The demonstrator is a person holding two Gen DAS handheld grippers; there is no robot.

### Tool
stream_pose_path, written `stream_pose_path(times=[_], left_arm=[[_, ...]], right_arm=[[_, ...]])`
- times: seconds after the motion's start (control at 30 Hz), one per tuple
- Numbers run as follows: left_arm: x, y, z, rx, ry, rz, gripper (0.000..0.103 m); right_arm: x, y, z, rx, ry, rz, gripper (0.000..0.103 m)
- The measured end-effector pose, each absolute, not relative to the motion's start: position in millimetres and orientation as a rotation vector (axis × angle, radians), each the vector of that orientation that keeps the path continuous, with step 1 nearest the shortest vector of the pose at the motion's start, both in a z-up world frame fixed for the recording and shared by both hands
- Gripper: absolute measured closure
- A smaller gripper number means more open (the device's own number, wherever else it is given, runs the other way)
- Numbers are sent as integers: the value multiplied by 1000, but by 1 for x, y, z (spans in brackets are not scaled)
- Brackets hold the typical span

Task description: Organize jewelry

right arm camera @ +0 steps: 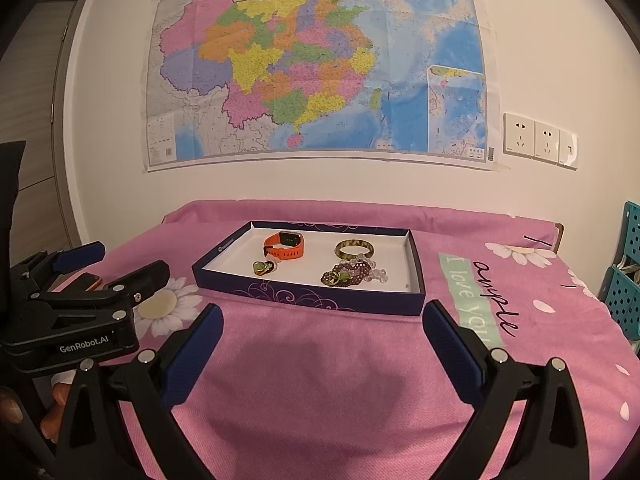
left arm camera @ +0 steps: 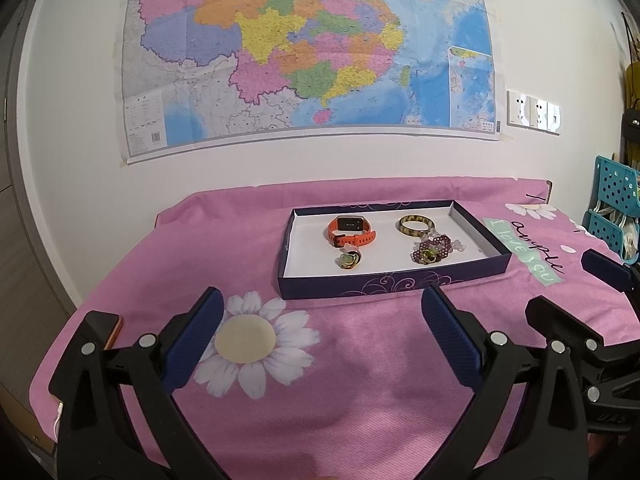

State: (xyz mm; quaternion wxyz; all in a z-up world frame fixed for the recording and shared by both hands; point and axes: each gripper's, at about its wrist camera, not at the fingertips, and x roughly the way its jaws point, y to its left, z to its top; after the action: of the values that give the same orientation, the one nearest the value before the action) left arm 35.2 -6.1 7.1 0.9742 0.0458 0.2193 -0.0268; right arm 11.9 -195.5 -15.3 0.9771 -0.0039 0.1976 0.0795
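Note:
A shallow dark blue box (left arm camera: pixel 384 282) (right arm camera: pixel 320 298) with a white inside sits on the pink cloth. In it lie an orange smartwatch (left arm camera: pixel 352 231) (right arm camera: pixel 285 245), a brown-green bangle (left arm camera: pixel 416 225) (right arm camera: pixel 354 249), a purple bead bracelet with clear beads (left arm camera: pixel 434 249) (right arm camera: pixel 352 273) and a small green-gold piece (left arm camera: pixel 349 259) (right arm camera: pixel 262 267). My left gripper (left arm camera: pixel 322 308) (right arm camera: pixel 120 270) is open and empty, in front of the box. My right gripper (right arm camera: pixel 322 326) is open and empty, also short of the box; its fingers (left arm camera: pixel 604 270) show at the right of the left wrist view.
The pink flowered cloth (left arm camera: pixel 340 380) covers the table, which stands against a white wall with a map (left arm camera: pixel 308 52). A phone (left arm camera: pixel 114 330) (right arm camera: pixel 90 281) lies at the table's left edge. A teal perforated rack (left arm camera: pixel 614 204) stands at the right. Wall sockets (right arm camera: pixel 540 140) sit above the table.

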Motion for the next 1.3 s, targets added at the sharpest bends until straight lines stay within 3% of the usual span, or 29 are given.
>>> stream_pose_path(times=[1.3], left_arm=[[41, -7, -2, 84, 484, -66, 5]], right_arm=[[15, -194, -19, -9, 422, 167, 7]])
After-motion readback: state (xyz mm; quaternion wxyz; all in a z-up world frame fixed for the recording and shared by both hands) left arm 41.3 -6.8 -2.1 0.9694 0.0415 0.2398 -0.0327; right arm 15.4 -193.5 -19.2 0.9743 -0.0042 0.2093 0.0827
